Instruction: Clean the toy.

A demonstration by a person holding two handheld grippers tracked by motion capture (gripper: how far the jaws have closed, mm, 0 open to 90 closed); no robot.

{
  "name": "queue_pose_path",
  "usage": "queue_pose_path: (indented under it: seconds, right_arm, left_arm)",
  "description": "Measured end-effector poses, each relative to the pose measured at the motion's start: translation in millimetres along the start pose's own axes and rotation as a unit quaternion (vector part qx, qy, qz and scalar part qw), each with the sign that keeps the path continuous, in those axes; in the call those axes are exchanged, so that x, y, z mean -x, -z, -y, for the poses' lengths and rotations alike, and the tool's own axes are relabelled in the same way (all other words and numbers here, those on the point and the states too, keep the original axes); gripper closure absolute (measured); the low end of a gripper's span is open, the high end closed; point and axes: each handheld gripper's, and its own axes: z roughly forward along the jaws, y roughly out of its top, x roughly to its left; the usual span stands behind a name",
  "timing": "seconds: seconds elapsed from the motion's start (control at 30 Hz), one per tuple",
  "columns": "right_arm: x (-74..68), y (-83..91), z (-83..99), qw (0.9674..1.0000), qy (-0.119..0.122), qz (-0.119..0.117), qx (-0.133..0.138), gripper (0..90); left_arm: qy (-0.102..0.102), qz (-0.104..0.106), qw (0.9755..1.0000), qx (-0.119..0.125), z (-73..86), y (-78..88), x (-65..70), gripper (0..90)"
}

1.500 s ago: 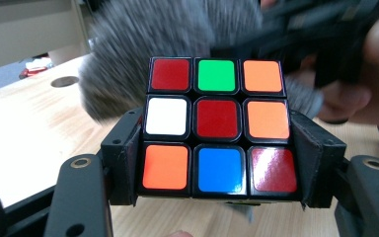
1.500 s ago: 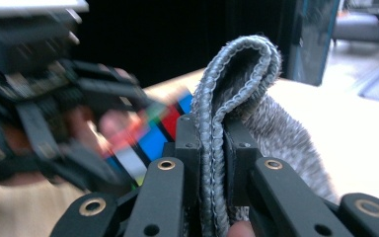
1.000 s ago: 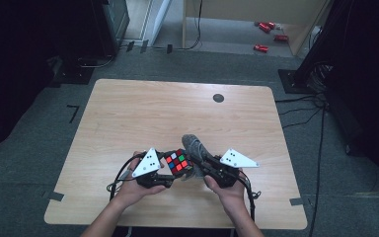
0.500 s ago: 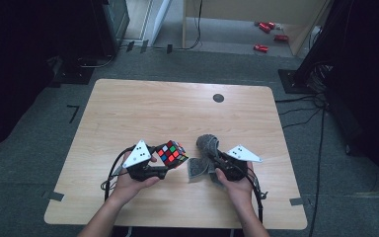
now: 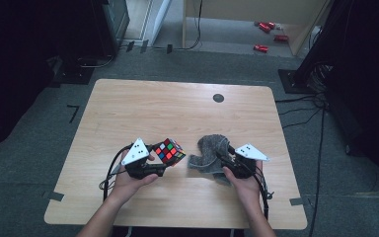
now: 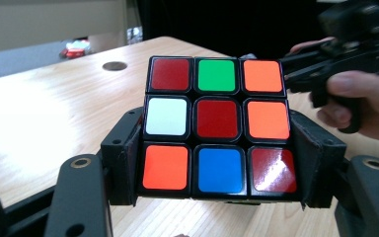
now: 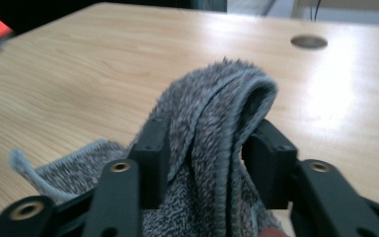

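Since the earlier frame, both hands have been drawing apart: the Rubik's cube [image 5: 169, 151] has shifted left, and the grey towel [image 5: 208, 154] now lies crumpled on the table [image 5: 177, 106] at lower centre-right instead of rising beside the cube. One cube, one towel and two grippers are in play. The left gripper [image 5: 154, 167] is sitting at lower left of the high view, its jaws clamped on the cube's two sides, holding it tilted above the wood; in the left gripper view the cube [image 6: 218, 128] is showing a scrambled face of red, green, orange, white and blue squares in a black frame. The right gripper [image 5: 227, 158] has just been opening its jaws, and a fold of the towel [image 7: 212, 143] is draping between them, the pads no longer squeezing it. Bare tabletop is stretching across the whole upper half to the far edge, with one round cable hole [image 5: 218, 98] there.
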Motion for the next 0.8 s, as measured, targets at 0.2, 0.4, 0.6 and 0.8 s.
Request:
queue_pose_path:
  seconds: [0.2, 0.4, 0.6, 0.8]
  right_arm:
    - [-7.4, 6.9, -7.6, 0.9986, 0.018, -0.033, 0.038, 39.4]
    - [-27.6, 9.4, -14.3, 0.9928, 0.048, -0.079, 0.076, 34.3]
    - [-48.8, 9.5, -19.4, 0.9866, 0.083, -0.106, 0.092, 33.0]
    - [-61.3, 10.7, -23.9, 0.9829, 0.097, -0.119, 0.101, 32.1]
  left_arm:
    - [0.02, -0.007, 0.9998, 0.004, -3.6, 3.6, -4.8, 34.9]
    - [0.024, -0.005, 0.9997, 0.009, -8.1, 5.3, -4.1, 34.9]
    - [0.029, 0.001, 0.9995, 0.008, -10.9, 3.0, -2.2, 35.0]
    - [0.039, 0.004, 0.9992, 0.009, -14.5, 2.9, -2.0, 34.9]
